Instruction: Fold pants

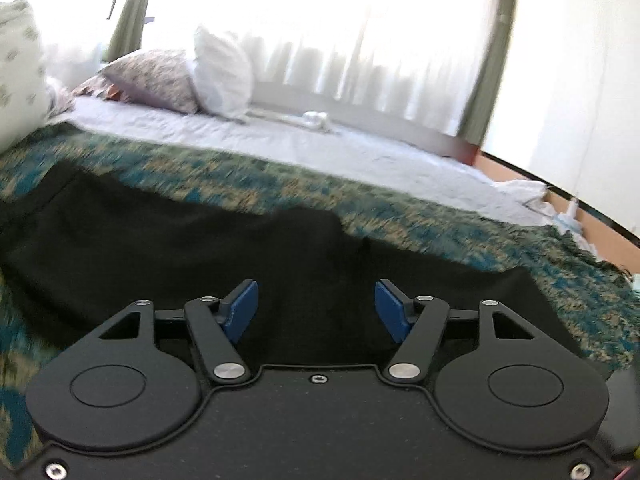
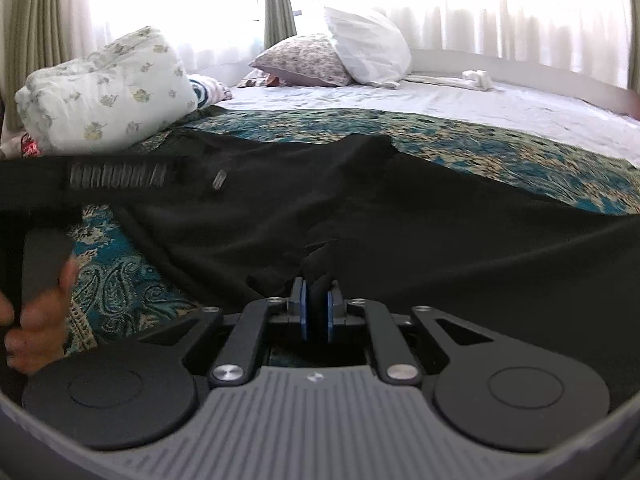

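Observation:
Black pants lie spread across a teal patterned blanket on the bed. My left gripper is open, its blue pads apart just above the black cloth, holding nothing. In the right wrist view the pants stretch across the frame, with the waistband raised at the left. My right gripper is shut on a bunched fold of the pants. The person's left hand and the other gripper's handle show at the left edge.
A rolled floral quilt sits at the left on the bed. Two pillows lean at the head by the curtained window. A white sheet covers the far half. A small white cloth lies near the far edge.

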Motion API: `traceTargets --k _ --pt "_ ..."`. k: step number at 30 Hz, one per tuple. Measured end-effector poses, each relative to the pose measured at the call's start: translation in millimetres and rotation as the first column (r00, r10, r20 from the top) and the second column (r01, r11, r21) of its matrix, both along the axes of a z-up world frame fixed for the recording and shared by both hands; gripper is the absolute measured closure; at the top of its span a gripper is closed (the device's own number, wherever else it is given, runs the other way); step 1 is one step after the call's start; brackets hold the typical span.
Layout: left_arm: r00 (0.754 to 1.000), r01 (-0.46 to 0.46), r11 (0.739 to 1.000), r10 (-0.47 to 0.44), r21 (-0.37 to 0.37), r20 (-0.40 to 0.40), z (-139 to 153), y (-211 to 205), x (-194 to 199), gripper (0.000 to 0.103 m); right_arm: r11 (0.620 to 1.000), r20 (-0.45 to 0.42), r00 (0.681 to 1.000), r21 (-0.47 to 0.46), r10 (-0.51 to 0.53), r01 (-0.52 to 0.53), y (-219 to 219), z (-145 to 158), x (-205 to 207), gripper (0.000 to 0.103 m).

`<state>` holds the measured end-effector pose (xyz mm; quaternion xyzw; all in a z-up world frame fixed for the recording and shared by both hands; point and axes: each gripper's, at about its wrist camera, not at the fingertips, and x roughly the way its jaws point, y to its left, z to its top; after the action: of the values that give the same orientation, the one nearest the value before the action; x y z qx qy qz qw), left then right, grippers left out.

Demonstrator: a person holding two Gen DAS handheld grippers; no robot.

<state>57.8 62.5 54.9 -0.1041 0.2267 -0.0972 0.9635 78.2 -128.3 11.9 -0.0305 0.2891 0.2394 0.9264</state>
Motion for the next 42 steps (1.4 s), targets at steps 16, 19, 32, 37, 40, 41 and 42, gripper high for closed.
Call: traceTargets --k 16,19,32,37,40,41,42 --pt "0.946 0.297 0.954 -0.288 0.038 -0.145 -0.7 -73.1 99.4 0.078 0.997 0.032 0.996 0.01 0.078 -0.079 -9.6 10.9 -28.9 0.032" --pt "0.939 0.305 0.952 -0.294 0.037 -0.179 -9.8 -90.4 118.6 0.077 1.0 0.06 0.998 0.016 0.023 -0.024 -33.1 21.2 -43.7 0.028" --pt "0.982 -0.048 0.965 0.092 0.256 -0.163 -23.2 -67.7 139.8 0.094 0.854 0.042 0.862 -0.122 -0.504 0.505 -155.6 -0.1 -38.9 0.024" --pt "0.997 0.029 0.987 -0.017 0.158 -0.081 4.0 -68.3 90.5 0.089 0.85 0.029 0.854 -0.081 -0.52 0.52 -155.7 -1.2 -43.1 0.021" --pt "0.992 0.114 0.989 -0.108 0.099 -0.065 8.1 -75.5 49.4 0.087 0.858 0.029 0.864 -0.103 -0.503 0.504 -152.0 1.0 -43.9 0.022" --pt "0.988 0.142 0.987 -0.136 0.082 -0.071 4.9 -77.6 36.2 0.087 0.861 0.023 0.867 -0.104 -0.498 0.498 -152.1 6.6 -44.3 0.022" --pt "0.985 0.162 0.983 -0.155 0.084 -0.081 0.8 -81.4 24.4 0.087 0.865 0.022 0.87 -0.102 -0.492 0.492 -152.8 13.4 -44.3 0.022"
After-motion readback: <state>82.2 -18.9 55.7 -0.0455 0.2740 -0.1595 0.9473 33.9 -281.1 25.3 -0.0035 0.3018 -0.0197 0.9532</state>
